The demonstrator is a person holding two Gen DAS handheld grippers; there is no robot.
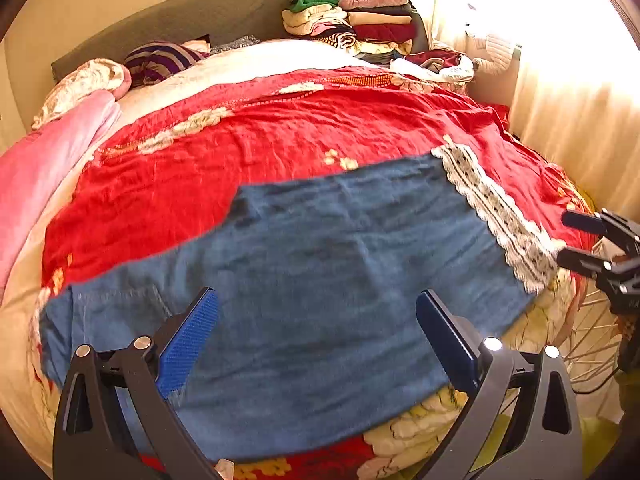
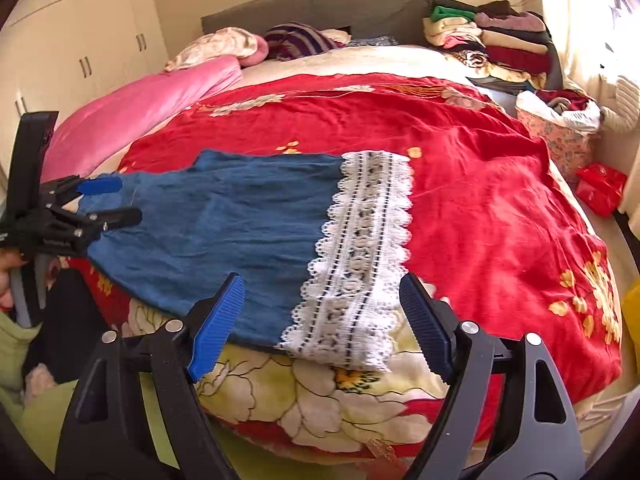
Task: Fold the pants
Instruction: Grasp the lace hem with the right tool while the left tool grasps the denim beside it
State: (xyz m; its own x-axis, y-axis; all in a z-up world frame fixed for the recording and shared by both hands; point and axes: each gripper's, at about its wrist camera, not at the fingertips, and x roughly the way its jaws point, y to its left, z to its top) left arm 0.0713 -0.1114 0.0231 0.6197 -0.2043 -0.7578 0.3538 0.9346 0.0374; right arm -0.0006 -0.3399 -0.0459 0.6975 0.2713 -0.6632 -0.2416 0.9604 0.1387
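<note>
Blue denim pants lie flat on the red flowered bedspread, folded lengthwise, with a white lace hem at their right end. My left gripper hangs open above the pants' waist half, its blue pads wide apart and off the cloth. The right gripper shows at the right edge beside the hem. In the right wrist view the pants run leftward from the lace hem. My right gripper is open over the hem, pads clear of it. The left gripper is at the waist end.
Stacked folded clothes sit at the bed's back right by the grey headboard. A pink quilt and pillows line the left side. A cloth basket and red box stand right. A person's hand holds the left gripper.
</note>
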